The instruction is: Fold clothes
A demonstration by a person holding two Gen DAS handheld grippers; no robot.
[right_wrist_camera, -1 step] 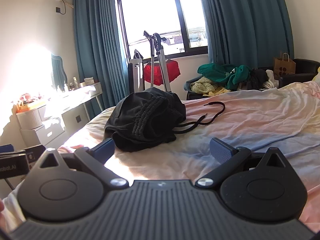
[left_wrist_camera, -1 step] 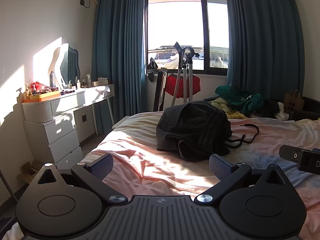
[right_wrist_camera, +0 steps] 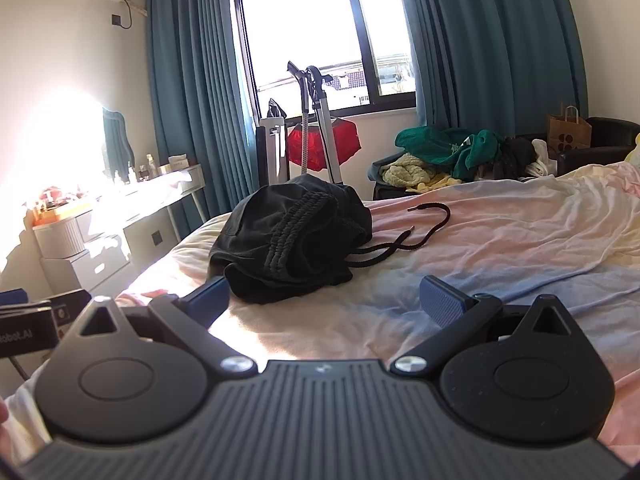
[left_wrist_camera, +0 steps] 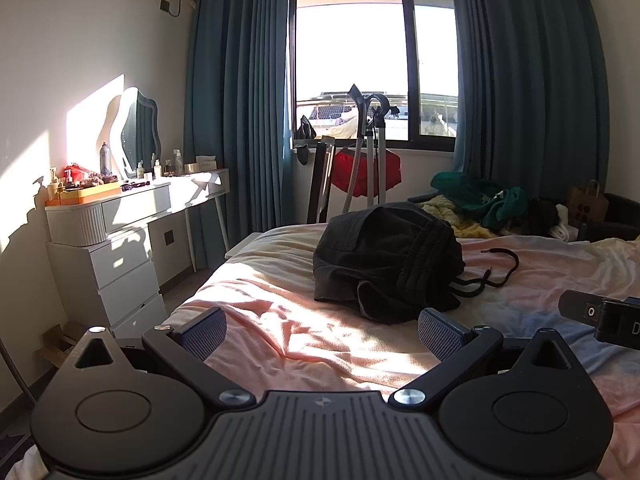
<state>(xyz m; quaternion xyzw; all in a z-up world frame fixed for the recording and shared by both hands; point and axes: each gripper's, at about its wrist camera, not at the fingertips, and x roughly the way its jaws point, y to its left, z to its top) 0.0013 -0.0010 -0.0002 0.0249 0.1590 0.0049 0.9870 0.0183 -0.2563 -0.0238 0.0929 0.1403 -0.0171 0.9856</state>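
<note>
A crumpled black garment with a ribbed elastic waistband (left_wrist_camera: 386, 258) (right_wrist_camera: 292, 240) lies bunched on the pink bed sheet (left_wrist_camera: 280, 320) (right_wrist_camera: 500, 232). Its black drawstring (left_wrist_camera: 502, 266) (right_wrist_camera: 424, 228) trails to the right. My left gripper (left_wrist_camera: 322, 328) is open and empty, just short of the garment's near edge. My right gripper (right_wrist_camera: 326, 300) is open and empty, with its left finger close to the garment's near edge. Part of the right gripper shows at the right edge of the left wrist view (left_wrist_camera: 600, 314).
A white dresser with bottles and a mirror (left_wrist_camera: 120, 232) stands left of the bed. A garment steamer and red item (left_wrist_camera: 368, 168) stand under the window. A pile of green and yellow clothes (right_wrist_camera: 444, 156) and a paper bag (right_wrist_camera: 568, 128) lie beyond the bed.
</note>
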